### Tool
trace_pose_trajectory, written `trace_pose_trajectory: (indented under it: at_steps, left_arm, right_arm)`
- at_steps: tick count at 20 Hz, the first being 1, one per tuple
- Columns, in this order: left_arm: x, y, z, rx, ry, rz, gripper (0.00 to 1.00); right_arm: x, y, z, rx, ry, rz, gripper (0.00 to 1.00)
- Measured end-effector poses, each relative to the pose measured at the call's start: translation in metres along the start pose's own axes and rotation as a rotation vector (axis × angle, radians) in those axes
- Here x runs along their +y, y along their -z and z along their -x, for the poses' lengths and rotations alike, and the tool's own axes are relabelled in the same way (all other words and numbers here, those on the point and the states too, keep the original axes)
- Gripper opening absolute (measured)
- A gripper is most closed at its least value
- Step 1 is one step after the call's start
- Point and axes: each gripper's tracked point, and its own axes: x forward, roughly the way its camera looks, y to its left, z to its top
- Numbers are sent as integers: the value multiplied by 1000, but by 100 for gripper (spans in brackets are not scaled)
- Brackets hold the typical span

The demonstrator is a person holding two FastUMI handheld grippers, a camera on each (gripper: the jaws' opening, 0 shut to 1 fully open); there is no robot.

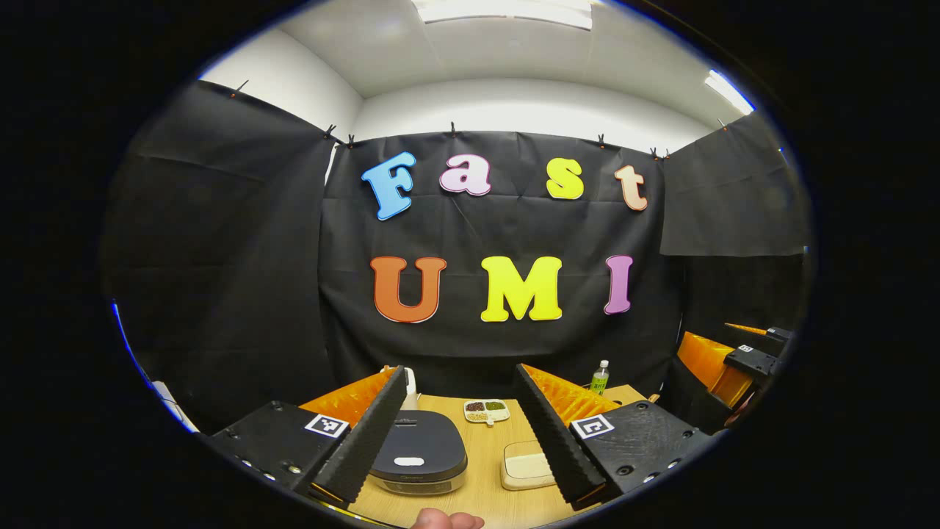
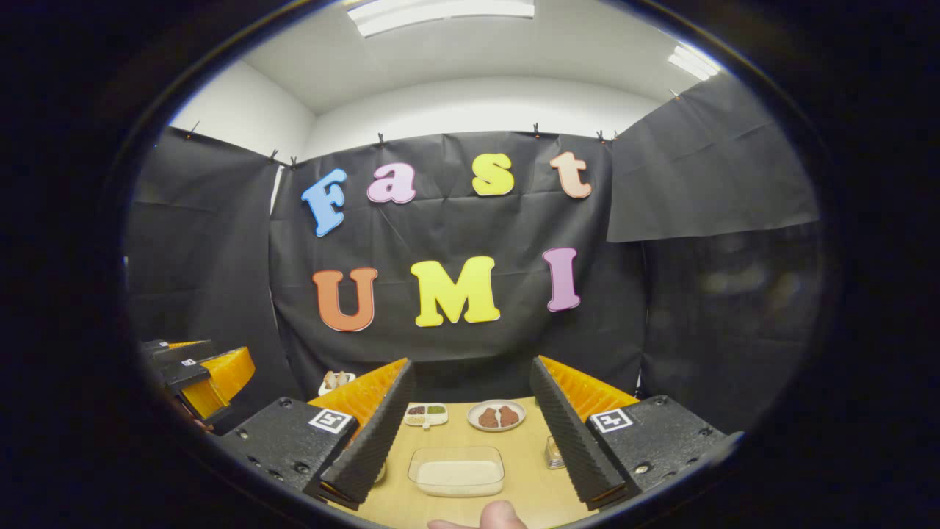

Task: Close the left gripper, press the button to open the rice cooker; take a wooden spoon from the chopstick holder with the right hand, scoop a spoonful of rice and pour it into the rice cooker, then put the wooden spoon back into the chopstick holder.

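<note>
The dark rice cooker (image 1: 418,448) sits on the wooden table (image 1: 485,492) with its lid down and a pale button (image 1: 409,461) at the front. My left gripper (image 1: 461,373) hangs open above and in front of it, holding nothing. A clear tub of white rice (image 2: 459,470) lies just below my right gripper (image 2: 471,364), which is open with nothing held. The same tub (image 1: 527,466) shows to the right of the cooker. A small holder (image 2: 554,452) is half hidden behind a finger of my right gripper.
A divided dish of beans (image 1: 486,411) and a green bottle (image 1: 600,377) stand at the back. A plate with brown pieces (image 2: 497,416) lies beyond the rice tub. A thumb (image 2: 499,518) shows at the bottom edge.
</note>
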Motion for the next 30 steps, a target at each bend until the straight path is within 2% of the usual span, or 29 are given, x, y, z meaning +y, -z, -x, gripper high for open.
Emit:
trace_pose_trajectory:
  at_steps: [6,9,15,19,20,21,22,25,26,27,29,30]
  left_arm:
    - [16,13,-9,48,-60,25,95]
    - [21,29,-13,108,-93,49,95]
    - [28,76,-23,297,-119,92,95]
    - [21,120,-30,476,-73,137,95]
    - [20,133,-33,519,-76,152,92]
    - [23,140,-37,548,-84,145,78]
    - [28,147,-42,572,-91,123,70]
    - [34,179,-51,679,-74,106,51]
    - [38,193,-59,712,-78,109,63]
    - [44,195,-59,731,-96,128,42]
    - [42,215,-64,806,-71,197,2]
    - [43,222,-66,825,-56,217,4]
  right_arm:
    - [-2,3,-21,16,-16,-8,100]
    - [3,9,-36,35,-53,-8,100]
    - [11,29,-75,94,-153,-8,100]
    - [3,38,-100,125,-190,-37,100]
    - [-2,38,-107,128,-191,-40,100]
    - [-9,40,-114,133,-188,-43,100]
    - [-15,42,-120,139,-184,-47,100]
    - [-36,50,-135,164,-157,-64,100]
    - [-44,54,-140,175,-145,-71,100]
    - [-50,58,-143,187,-136,-80,100]
    - [-63,66,-148,209,-114,-91,100]
    - [-70,67,-150,212,-100,-94,100]
